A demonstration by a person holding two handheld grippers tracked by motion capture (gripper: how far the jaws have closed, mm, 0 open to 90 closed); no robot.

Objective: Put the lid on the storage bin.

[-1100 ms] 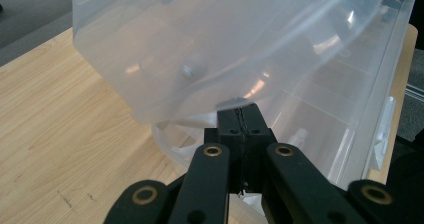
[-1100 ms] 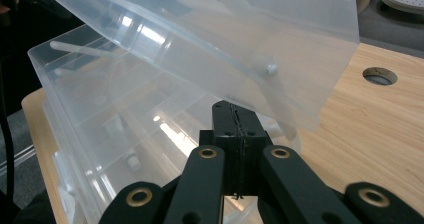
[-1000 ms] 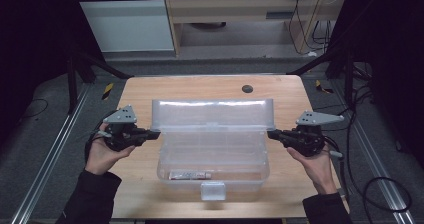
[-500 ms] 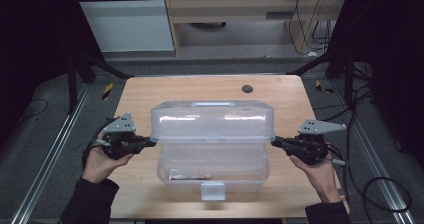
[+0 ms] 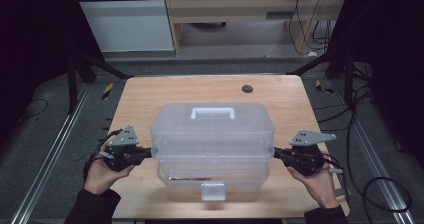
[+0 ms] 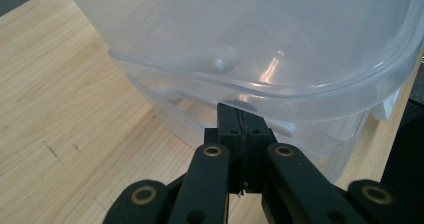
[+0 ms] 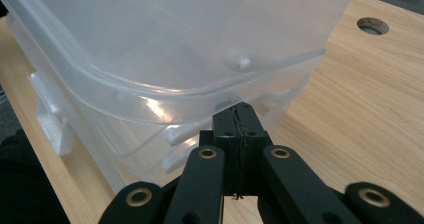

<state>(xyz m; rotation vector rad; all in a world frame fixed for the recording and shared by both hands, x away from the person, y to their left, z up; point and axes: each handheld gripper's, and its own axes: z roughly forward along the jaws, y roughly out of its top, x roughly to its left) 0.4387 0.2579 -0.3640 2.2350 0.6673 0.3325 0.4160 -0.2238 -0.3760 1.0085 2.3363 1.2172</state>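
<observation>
**Lid of clear storage box being propped by 2 closed claws**

A clear plastic storage box [image 5: 214,176] is being seen standing near the front edge of the wooden tabletop [image 5: 145,91], roughly in its middle from left to right. Its hinged lid [image 5: 212,129], with a pale carry handle [image 5: 212,113] on top, is being held partly lowered over the box body, with a gap left between the lid's rim and the body's rim. A white latch [image 5: 212,190] is being shown at the front of the box body.

The left claw [image 5: 150,152] is being held at the lid's left end by a hand [image 5: 102,173] coming in from the bottom. In the left gripper view, the left claw [image 6: 239,121] is being shown with its 2 jaws pressed fully together, nothing clamped between them, and the tips tucked just under the lid's rim [image 6: 260,91].

The right claw [image 5: 276,153] is being held at the lid's right end by the other hand [image 5: 317,181]. In the right gripper view, the right claw [image 7: 235,115] is likewise being shown fully closed on nothing, its tips lying just beneath the lid's rim [image 7: 165,96].

A small dark round hole [image 5: 246,89] is being seen in the tabletop well behind the box.
</observation>
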